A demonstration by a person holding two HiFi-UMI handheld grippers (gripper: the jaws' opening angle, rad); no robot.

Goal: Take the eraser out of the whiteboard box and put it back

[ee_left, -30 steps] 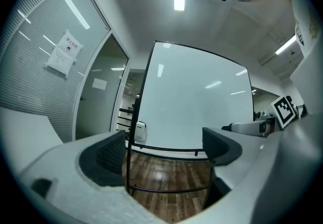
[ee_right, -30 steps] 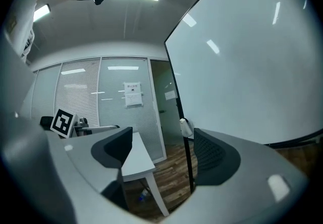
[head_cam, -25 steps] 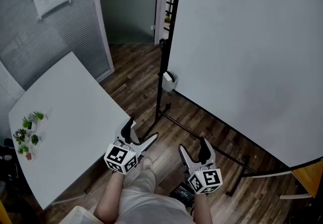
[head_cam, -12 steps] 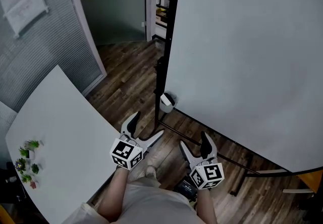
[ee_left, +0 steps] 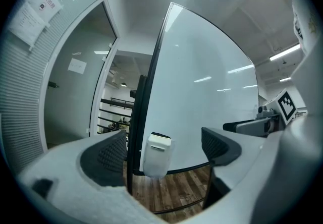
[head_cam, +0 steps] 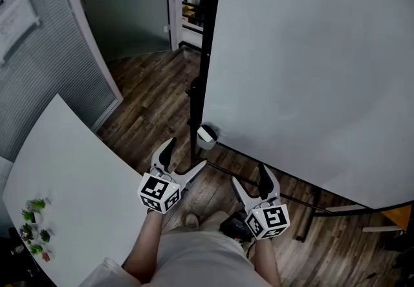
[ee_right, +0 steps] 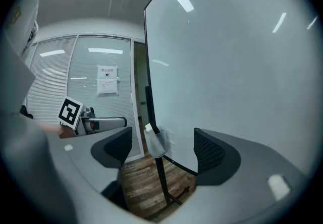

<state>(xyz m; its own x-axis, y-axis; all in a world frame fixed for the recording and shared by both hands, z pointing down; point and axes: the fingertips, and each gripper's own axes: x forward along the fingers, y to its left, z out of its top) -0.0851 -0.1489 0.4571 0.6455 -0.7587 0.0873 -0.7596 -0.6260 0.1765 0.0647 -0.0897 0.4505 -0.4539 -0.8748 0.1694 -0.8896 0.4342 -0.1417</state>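
Note:
A large whiteboard (head_cam: 310, 66) stands on a black frame. A small white box (head_cam: 206, 136) hangs at its lower left corner, with what looks like the eraser's top showing in it. The same box (ee_left: 156, 155) sits straight ahead between the jaws in the left gripper view, and the box (ee_right: 157, 141) appears smaller in the right gripper view. My left gripper (head_cam: 183, 158) is open, just left of and below the box. Further right, my right gripper (head_cam: 252, 182) is open too, below the board's bottom edge. Neither holds anything.
A white table (head_cam: 71, 195) fills the lower left, with small potted plants (head_cam: 33, 221) near its left edge. The board's black stand legs (head_cam: 304, 205) cross the wooden floor. A glass partition with blinds (head_cam: 45, 46) and a doorway (head_cam: 132, 8) lie behind.
The view has swung toward the whiteboard, and the box has come closer to my left gripper. Both grippers stay open and empty.

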